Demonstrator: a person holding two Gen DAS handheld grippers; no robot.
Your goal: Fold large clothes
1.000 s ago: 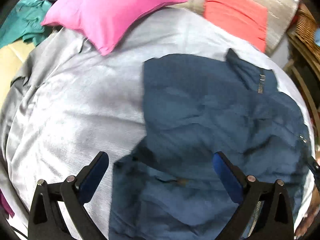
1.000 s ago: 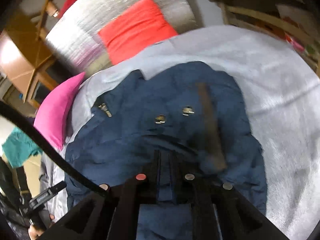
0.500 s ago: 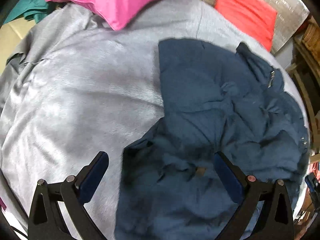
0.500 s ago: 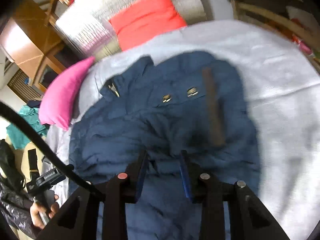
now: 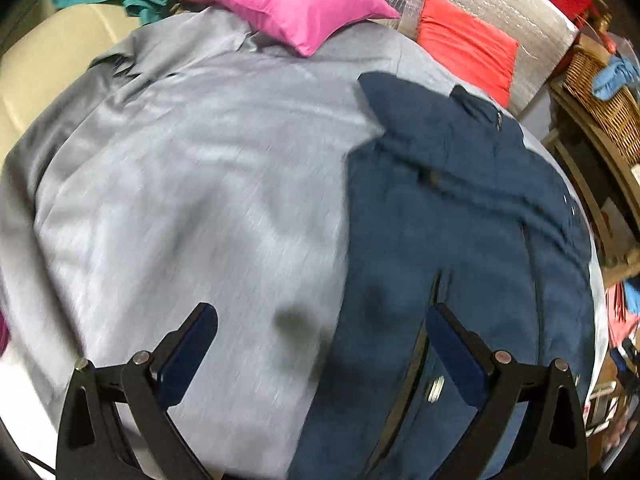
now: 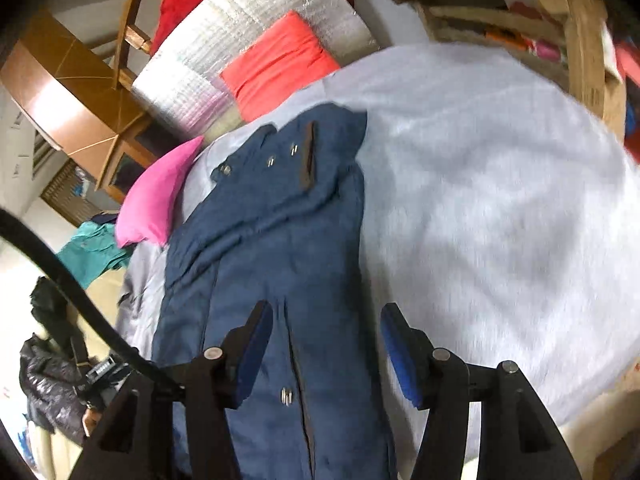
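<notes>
The right tongs [image 6: 326,344] have just been opening and are gaping empty above the blue coat [image 6: 276,240]. The left tongs [image 5: 320,344] are standing wide, holding nothing. The coat is lying lengthwise on the grey bed [image 5: 180,200]; no writing is readable.

Even indoor light, heavy fisheye bending, motion blur perhaps smearing the bedspread [image 5: 200,184].

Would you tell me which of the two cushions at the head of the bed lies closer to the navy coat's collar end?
The red-orange cushion, just beyond the navy coat; the pink cushion lies off to the side.
</notes>
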